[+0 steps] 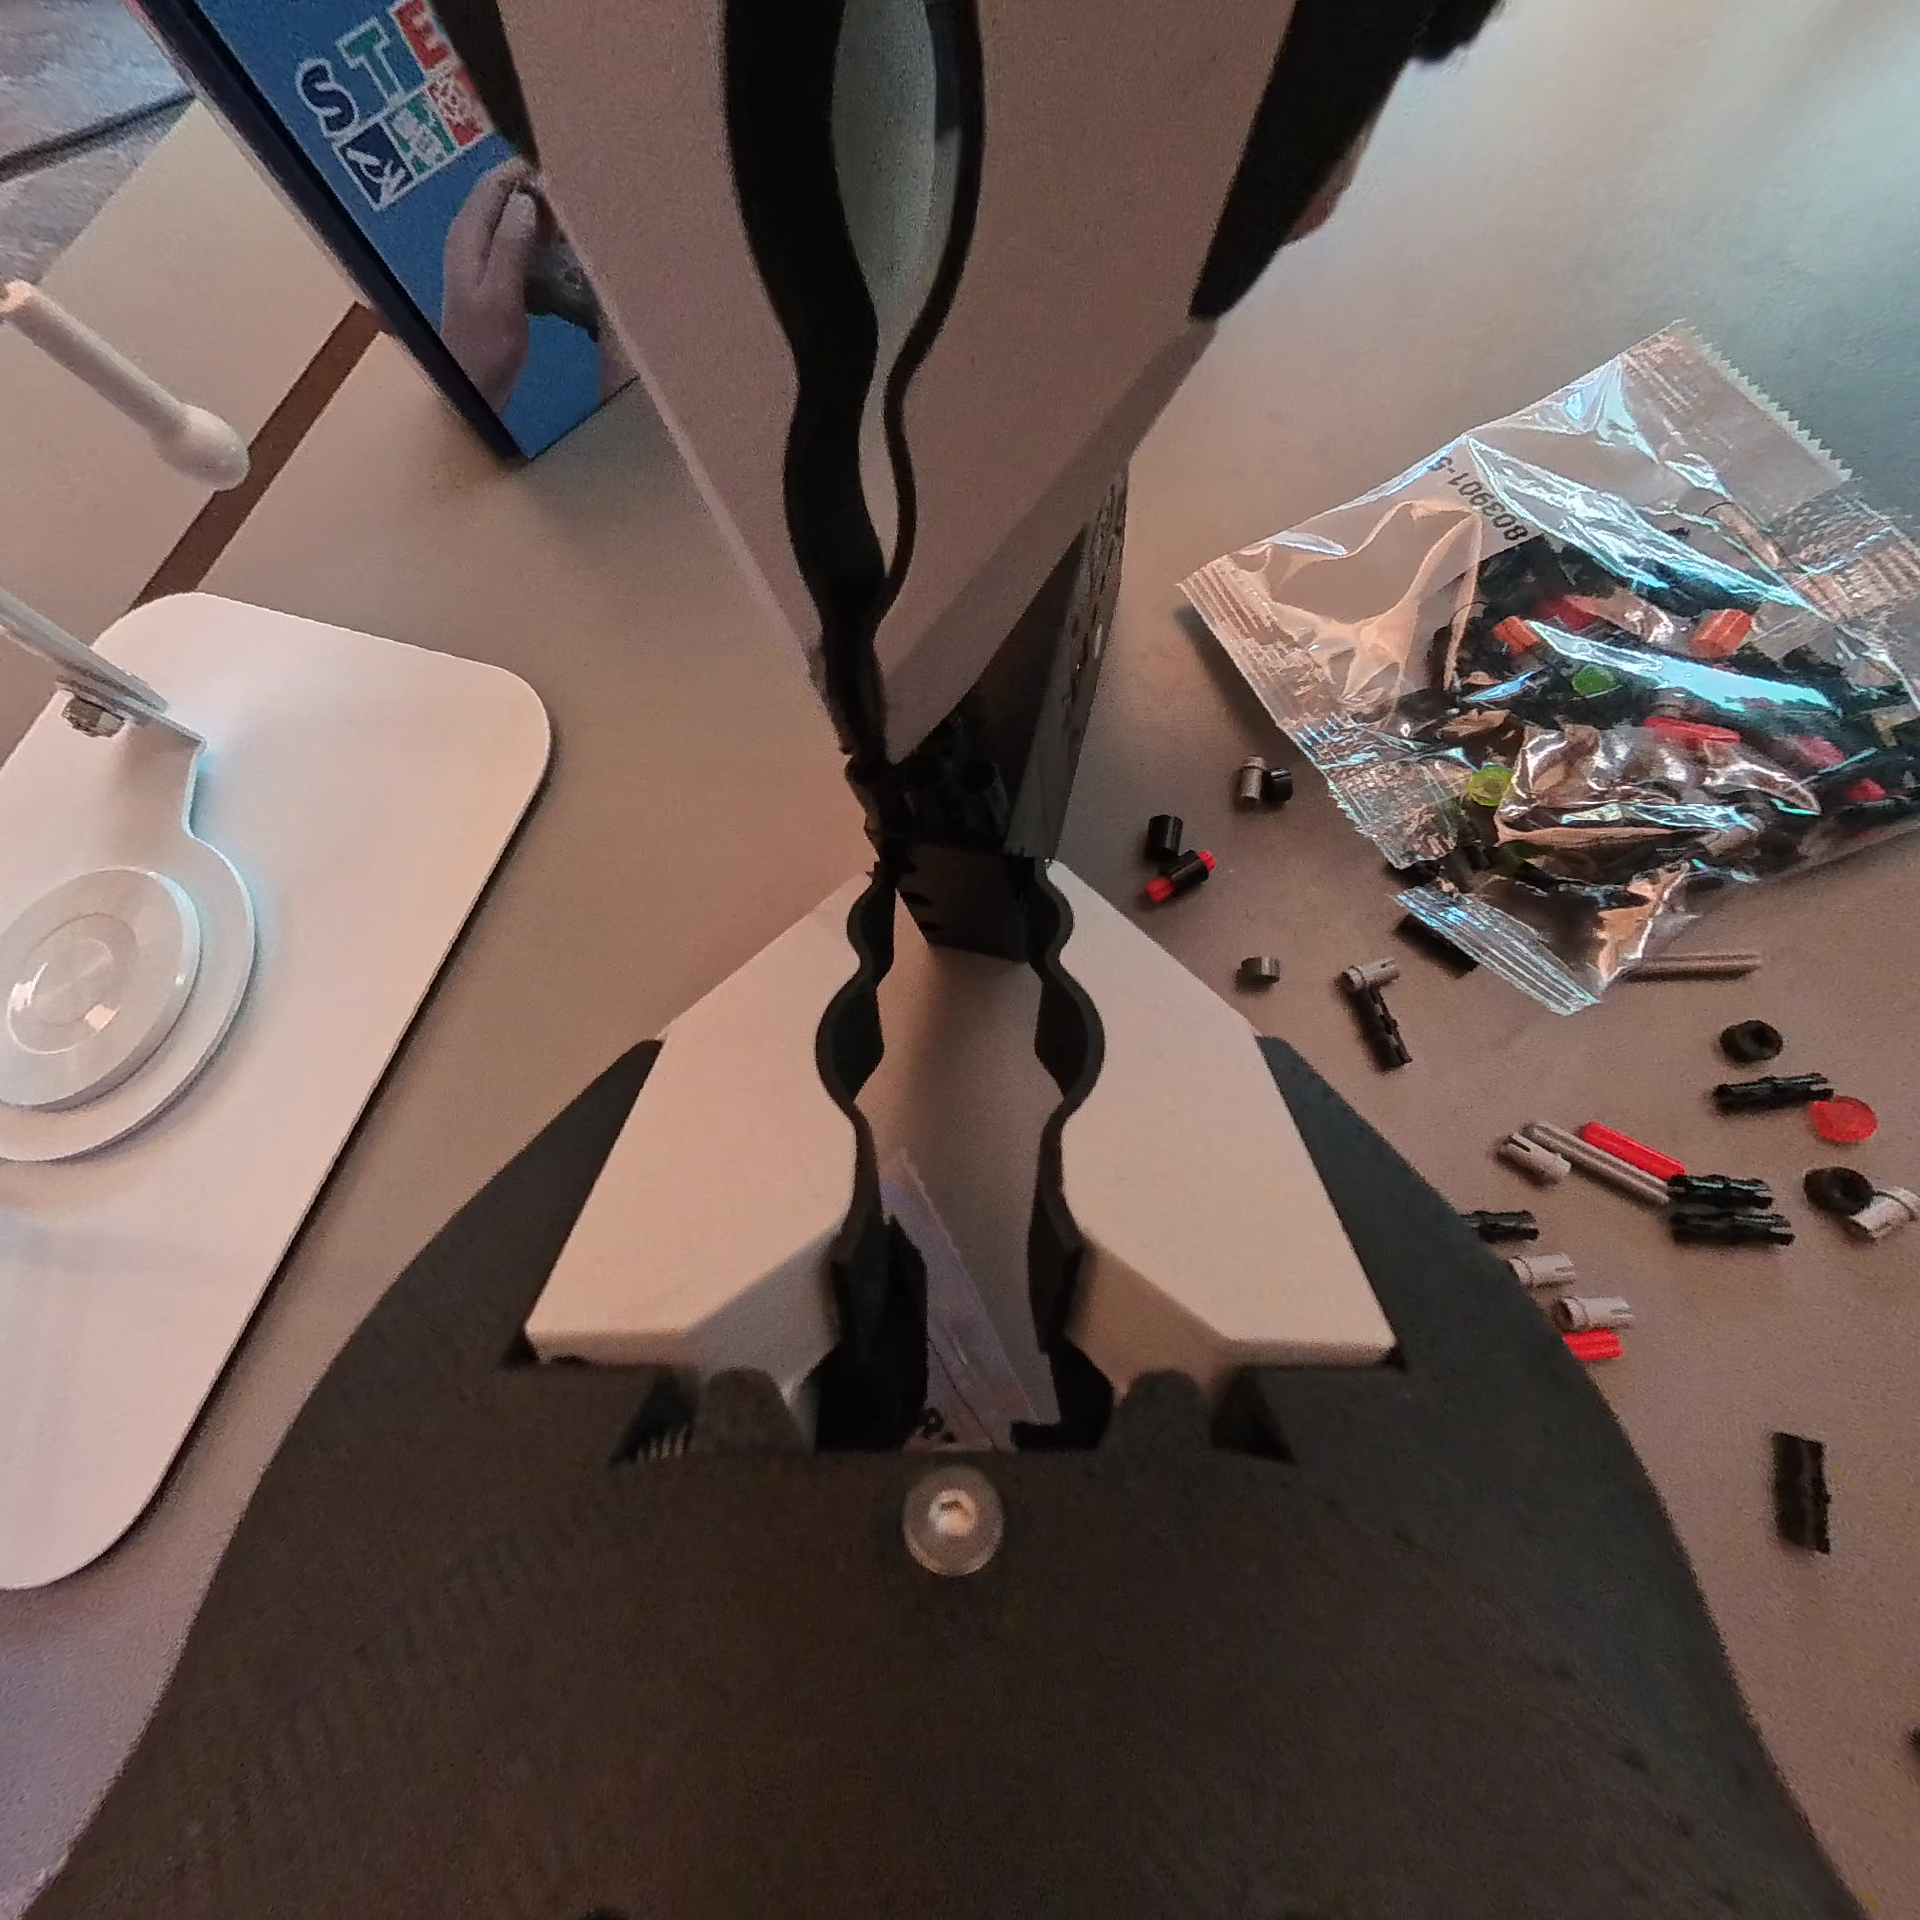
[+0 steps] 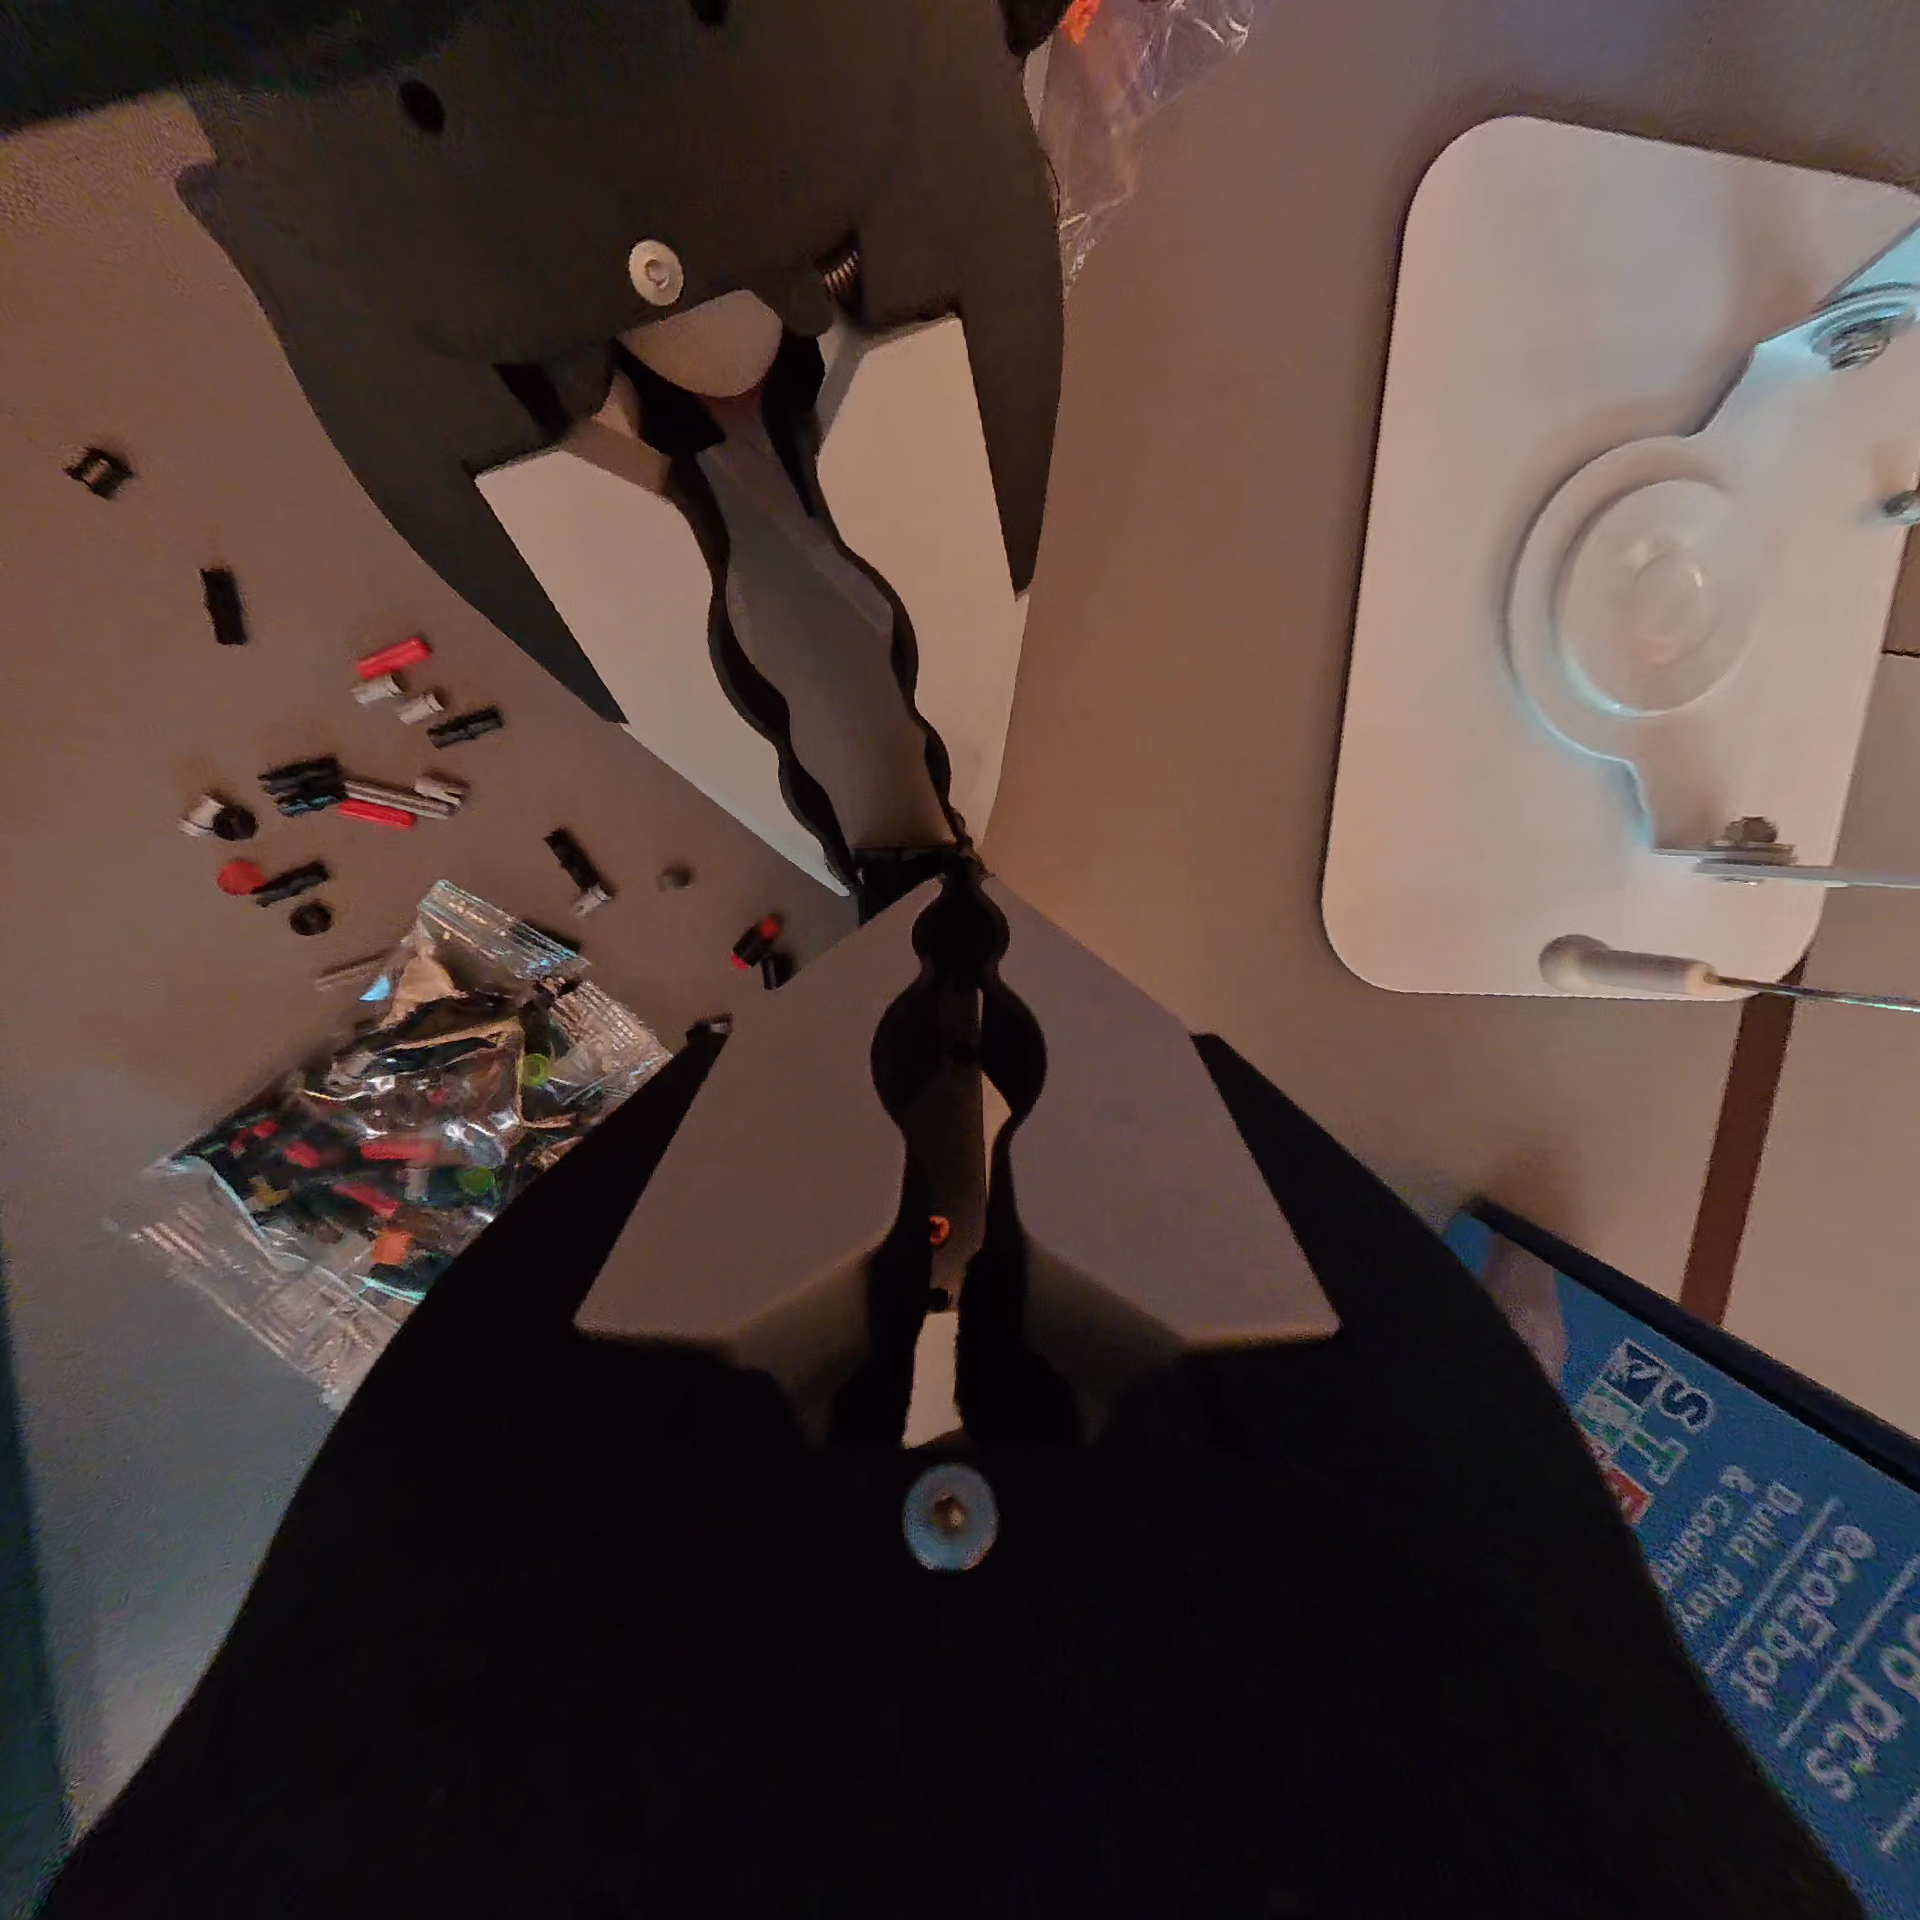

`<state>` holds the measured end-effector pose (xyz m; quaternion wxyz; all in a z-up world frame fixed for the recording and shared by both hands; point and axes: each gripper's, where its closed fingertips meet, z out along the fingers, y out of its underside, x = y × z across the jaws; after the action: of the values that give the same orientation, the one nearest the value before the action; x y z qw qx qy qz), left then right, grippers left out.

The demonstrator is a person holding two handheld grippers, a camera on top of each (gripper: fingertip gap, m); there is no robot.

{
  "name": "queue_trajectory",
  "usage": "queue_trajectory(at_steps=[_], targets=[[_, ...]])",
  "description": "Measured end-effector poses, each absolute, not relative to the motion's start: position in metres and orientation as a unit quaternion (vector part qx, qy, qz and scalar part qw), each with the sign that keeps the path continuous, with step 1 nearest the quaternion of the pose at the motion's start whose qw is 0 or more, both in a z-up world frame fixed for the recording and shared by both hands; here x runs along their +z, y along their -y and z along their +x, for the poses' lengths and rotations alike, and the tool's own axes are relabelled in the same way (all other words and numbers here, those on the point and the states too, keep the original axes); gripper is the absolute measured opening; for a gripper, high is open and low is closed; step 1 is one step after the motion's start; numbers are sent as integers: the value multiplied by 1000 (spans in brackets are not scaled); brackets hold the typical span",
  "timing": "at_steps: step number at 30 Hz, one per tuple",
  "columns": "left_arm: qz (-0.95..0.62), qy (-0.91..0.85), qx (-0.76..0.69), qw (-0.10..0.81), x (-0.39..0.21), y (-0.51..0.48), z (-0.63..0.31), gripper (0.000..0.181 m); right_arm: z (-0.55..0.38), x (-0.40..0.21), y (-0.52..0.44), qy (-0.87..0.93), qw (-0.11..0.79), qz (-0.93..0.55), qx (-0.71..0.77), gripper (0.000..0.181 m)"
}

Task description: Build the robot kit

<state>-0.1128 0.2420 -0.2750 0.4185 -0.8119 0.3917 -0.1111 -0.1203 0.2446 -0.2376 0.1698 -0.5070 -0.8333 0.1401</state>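
Left wrist view shows the left tongs [image 1: 961, 904] clamped on a small black studded plastic building-block assembly [image 1: 961, 883] held above the grey worktop [image 1: 1351, 312]. The right tongs [image 2: 951, 883] meet them tip to tip, pinched shut on the same assembly's far end. Nearby lie a clear crinkled bag of mixed bricks [image 1: 1579, 665], scattered black, grey and red pins [image 1: 1662, 1153], a white stand base [image 1: 312, 935] and a blue cardboard box [image 1: 436, 187].

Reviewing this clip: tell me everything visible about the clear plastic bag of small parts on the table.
The clear plastic bag is a crinkled, glossy transparent pouch with a serrated sealed edge, lying flat on the grey table. It holds many small building pieces, mostly black, some red, orange and green. One end looks opened, with loose pieces scattered on the table beside it. Neither gripper touches it. The right wrist view shows it too.
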Motion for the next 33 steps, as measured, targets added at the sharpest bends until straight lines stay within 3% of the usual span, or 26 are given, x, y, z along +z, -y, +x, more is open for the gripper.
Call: queue_trajectory(at_steps=[29,33], targets=[[-809,-397,-118,417,-275,-241,-105,23,-123,-246,-236,820,204,-512,155,0],[-810,-395,-118,416,-275,-241,-107,23,-120,-225,-248,800,235,-526,167,0]])
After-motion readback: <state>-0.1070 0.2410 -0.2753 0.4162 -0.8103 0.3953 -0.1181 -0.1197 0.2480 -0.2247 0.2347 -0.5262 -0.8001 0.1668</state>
